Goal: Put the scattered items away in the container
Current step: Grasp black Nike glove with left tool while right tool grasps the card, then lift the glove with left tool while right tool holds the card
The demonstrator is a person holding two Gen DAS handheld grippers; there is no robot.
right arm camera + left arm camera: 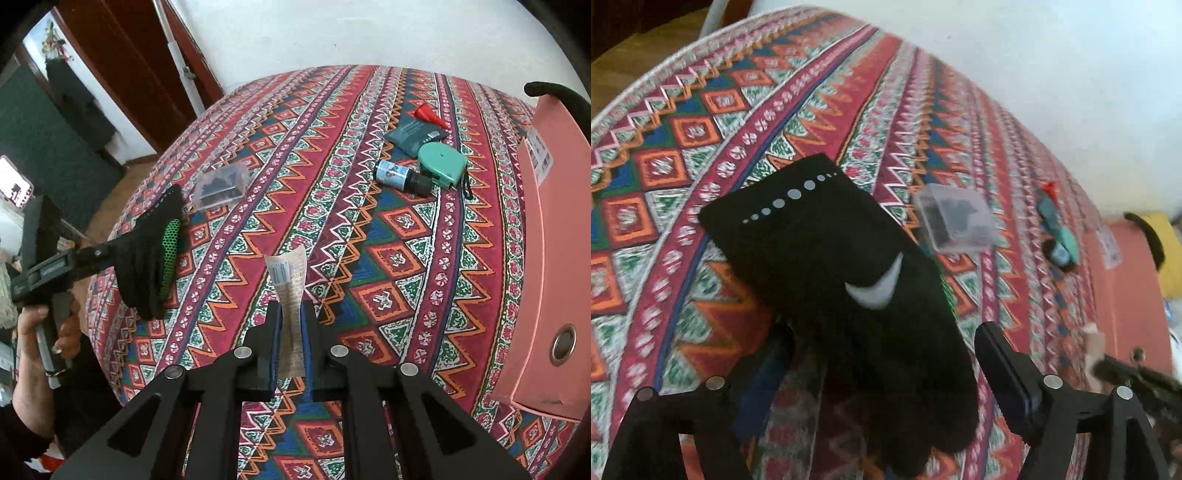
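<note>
A black glove [849, 266] with a white swoosh lies between the wide-apart fingers of my left gripper [882, 332]. In the right wrist view the glove [147, 254], with a green palm patch, hangs off the left gripper's tip above the table's left edge. My right gripper [291, 317] is shut on a thin pale packet [290, 291] with a barcode. The pink container [546, 236] stands at the right; it also shows in the left wrist view [1123, 295].
On the patterned tablecloth [369, 240] lie a clear plastic box [221, 184] with dark contents, a small dark bottle [402, 177], a teal tape measure [443, 164], a dark pouch [413, 134] and a red cone [428, 112]. A door stands at the back left.
</note>
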